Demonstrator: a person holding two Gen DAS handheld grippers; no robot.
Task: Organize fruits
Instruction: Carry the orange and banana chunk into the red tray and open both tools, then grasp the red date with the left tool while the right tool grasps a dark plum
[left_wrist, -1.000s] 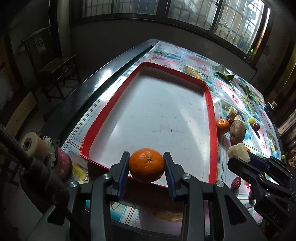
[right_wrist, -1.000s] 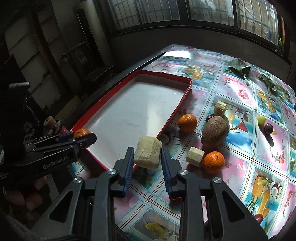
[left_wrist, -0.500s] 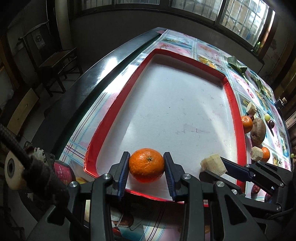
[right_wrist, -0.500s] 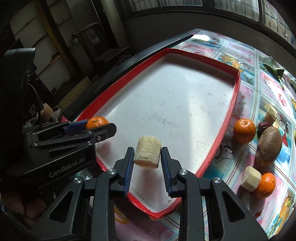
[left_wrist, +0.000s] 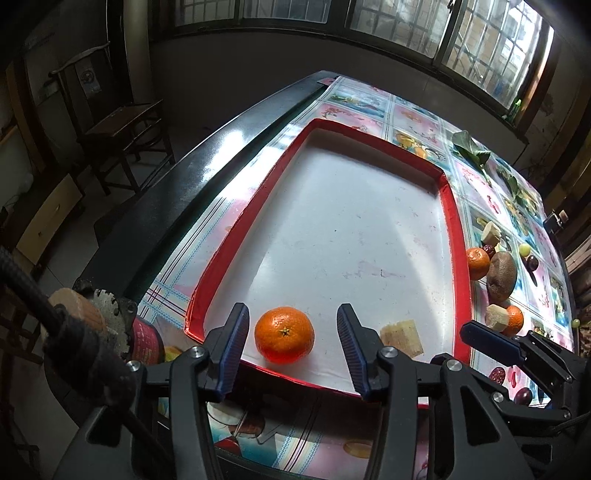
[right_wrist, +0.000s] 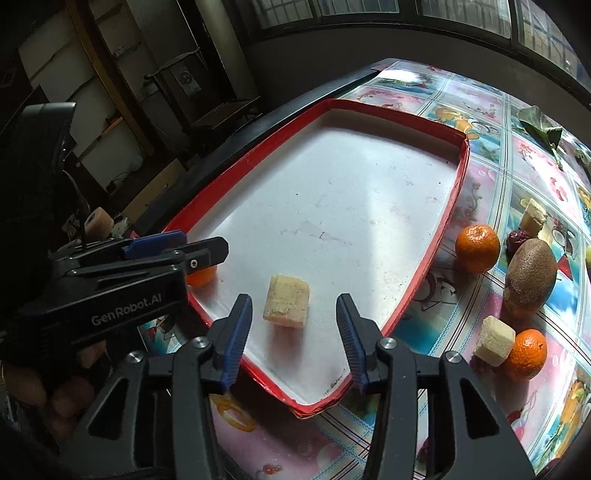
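Left wrist view: left gripper (left_wrist: 291, 334) has just been opening; its jaws now stand spread, with the tangerine (left_wrist: 284, 335) lying between them on the white floor of the red-rimmed tray (left_wrist: 452, 221), near the tray's near edge, touching neither pad. Just to its right lies a pale sugarcane chunk (left_wrist: 402, 338), also in the tray. Outside the tray's right rim: a second tangerine (left_wrist: 477, 263), a kiwi (left_wrist: 501, 278). Right wrist view: right gripper (right_wrist: 294, 332) has likewise just been opening; jaws spread, the sugarcane chunk (right_wrist: 286, 301) resting on the tray (right_wrist: 448, 206) floor between them, clear of both pads. Another sugarcane piece (right_wrist: 494, 341) lies on the fruit-print tablecloth (right_wrist: 476, 92), touching a third tangerine (right_wrist: 524, 354).
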